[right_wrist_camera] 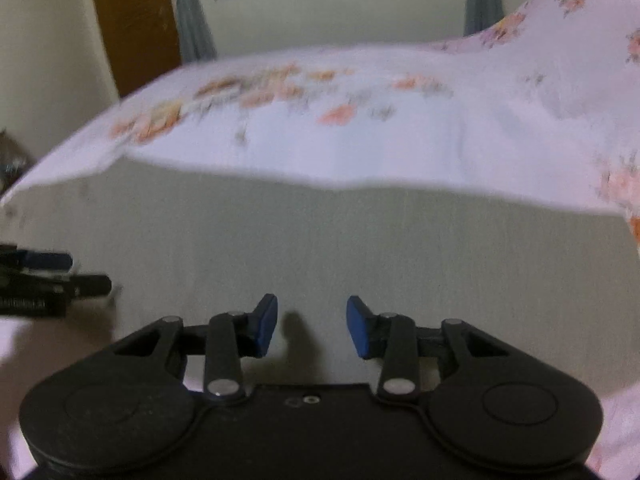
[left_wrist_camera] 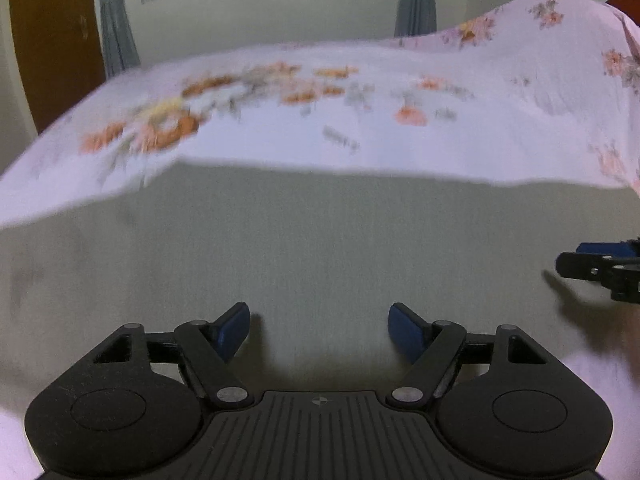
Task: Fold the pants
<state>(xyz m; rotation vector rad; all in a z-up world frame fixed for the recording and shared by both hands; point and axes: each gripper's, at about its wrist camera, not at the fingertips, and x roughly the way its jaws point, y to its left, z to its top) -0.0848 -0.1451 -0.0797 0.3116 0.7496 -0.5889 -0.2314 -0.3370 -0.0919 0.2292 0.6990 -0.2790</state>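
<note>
Light grey-beige pants (left_wrist_camera: 320, 248) lie flat on a bed and fill the near half of both views (right_wrist_camera: 360, 248). My left gripper (left_wrist_camera: 319, 330) is open and empty, just above the pants. My right gripper (right_wrist_camera: 312, 326) is open and empty too, over the same cloth. The right gripper shows at the right edge of the left wrist view (left_wrist_camera: 600, 266). The left gripper shows at the left edge of the right wrist view (right_wrist_camera: 48, 276). The far edge of the pants runs straight across the sheet.
The bed has a pink sheet with orange flowers (left_wrist_camera: 360, 112) that rises into a hump at the far right (right_wrist_camera: 560, 40). Behind it are a wall, a window with grey curtains (left_wrist_camera: 116, 20) and a brown wooden door (left_wrist_camera: 52, 40).
</note>
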